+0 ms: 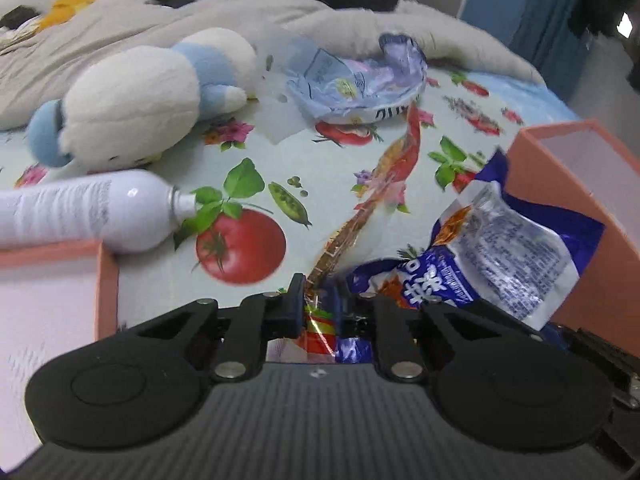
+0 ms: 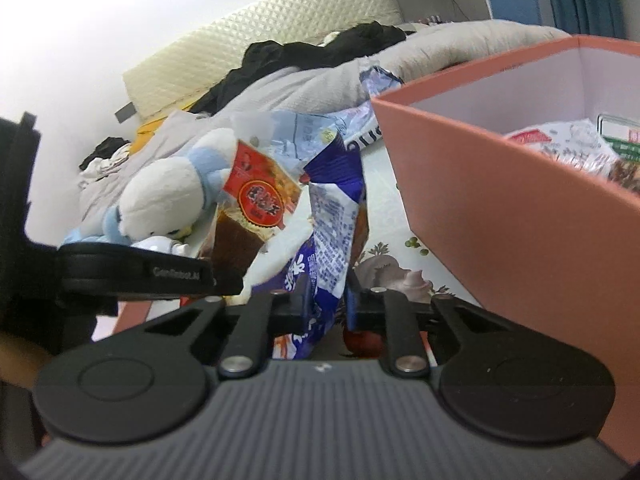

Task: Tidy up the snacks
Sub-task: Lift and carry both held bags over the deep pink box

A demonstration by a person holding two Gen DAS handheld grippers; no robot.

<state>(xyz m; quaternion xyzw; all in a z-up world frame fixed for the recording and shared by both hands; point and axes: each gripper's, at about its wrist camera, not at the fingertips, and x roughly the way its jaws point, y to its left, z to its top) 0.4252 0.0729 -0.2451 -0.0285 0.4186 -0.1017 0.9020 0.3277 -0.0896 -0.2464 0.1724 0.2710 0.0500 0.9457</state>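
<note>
While clamped on thin edges only, left claw (image 1: 318, 300) on the red packet (image 1: 394, 168) and right claw (image 2: 326, 300) on the blue packet (image 2: 334, 216) above the bed beside the pink box (image 2: 500, 216), expect slippage or snagging on the rim.

Glossy crinkled foil snack packet (image 1: 500, 256) ahead of the matt black plastic hand-held gripper (image 1: 320, 300); fuzzy plush toy (image 1: 140, 96), matt pink cardboard box (image 2: 500, 216), smooth printed bedsheet (image 1: 312, 160).

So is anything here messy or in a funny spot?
Yes. A white spray bottle lies on its side on the bedsheet beside the plush toy, though it is no snack. A crumpled pale-blue packet lies loose farther back, outside the pink box.
</note>
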